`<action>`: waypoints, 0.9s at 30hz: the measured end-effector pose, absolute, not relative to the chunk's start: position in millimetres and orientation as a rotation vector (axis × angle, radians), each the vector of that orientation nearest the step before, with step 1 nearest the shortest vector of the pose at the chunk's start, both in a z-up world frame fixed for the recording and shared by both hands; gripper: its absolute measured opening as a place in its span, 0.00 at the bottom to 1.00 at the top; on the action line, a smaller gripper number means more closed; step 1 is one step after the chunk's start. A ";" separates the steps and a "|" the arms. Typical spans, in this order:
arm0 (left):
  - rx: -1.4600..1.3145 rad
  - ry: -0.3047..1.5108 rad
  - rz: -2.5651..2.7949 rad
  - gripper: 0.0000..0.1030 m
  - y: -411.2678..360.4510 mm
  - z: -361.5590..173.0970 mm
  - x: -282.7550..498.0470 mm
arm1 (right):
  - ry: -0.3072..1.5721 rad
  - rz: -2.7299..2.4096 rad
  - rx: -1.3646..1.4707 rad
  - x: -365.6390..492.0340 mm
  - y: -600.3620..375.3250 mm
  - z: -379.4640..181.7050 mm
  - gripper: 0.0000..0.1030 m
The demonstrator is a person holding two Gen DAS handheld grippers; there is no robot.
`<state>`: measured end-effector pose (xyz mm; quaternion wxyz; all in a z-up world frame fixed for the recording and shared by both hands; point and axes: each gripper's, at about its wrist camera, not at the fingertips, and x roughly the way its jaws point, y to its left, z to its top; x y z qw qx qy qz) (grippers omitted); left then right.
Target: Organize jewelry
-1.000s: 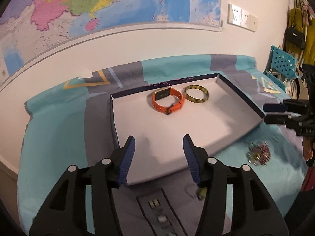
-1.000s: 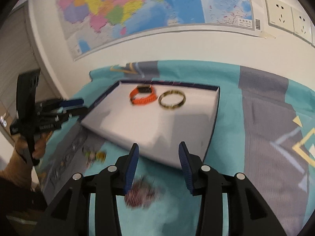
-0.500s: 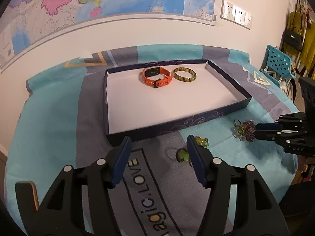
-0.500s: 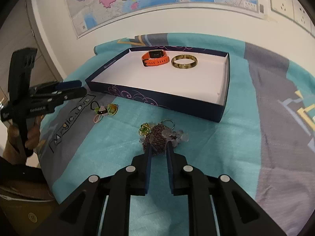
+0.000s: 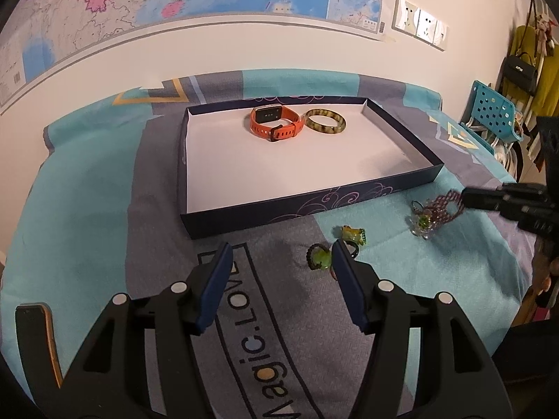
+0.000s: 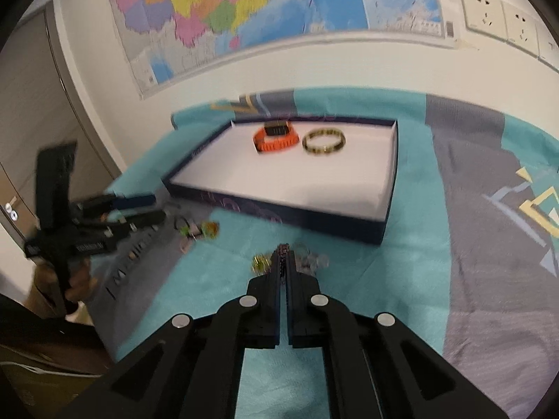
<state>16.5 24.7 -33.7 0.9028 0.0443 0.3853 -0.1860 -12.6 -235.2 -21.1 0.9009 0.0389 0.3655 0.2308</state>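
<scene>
A dark blue tray [image 5: 314,206] with a white floor holds an orange watch band [image 5: 276,124] and a mottled green bangle [image 5: 325,122]; both also show in the right wrist view, band [image 6: 276,138] and bangle [image 6: 323,143]. My right gripper [image 6: 284,249] is shut on a beaded purple charm [image 5: 438,209] with clear and green pieces, lifted just off the cloth in front of the tray. My left gripper [image 5: 281,272] is open, low over the cloth, beside two small green rings [image 5: 319,260].
The table wears a teal and grey cloth [image 5: 87,209] printed with "Magic.LOVE". A phone [image 5: 35,335] lies at the near left edge. A blue chair [image 5: 492,115] stands to the right. A wall with a map is behind.
My right gripper came down, shut on the beaded charm and has started lifting it. My left gripper drew back from over the tray to the cloth by the green rings.
</scene>
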 end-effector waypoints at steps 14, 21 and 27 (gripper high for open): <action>0.097 0.810 -0.417 0.57 24.5 -39.9 12.2 | 0.640 0.540 0.145 -21.9 -244.5 16.4 0.01; 0.128 0.829 -0.453 0.50 17.5 -46.4 11.5 | 0.676 0.532 0.161 -16.9 -244.6 2.6 0.01; 0.128 0.853 -0.467 0.41 10.4 -52.4 21.4 | 0.728 0.514 0.154 -13.8 -243.0 -12.7 0.08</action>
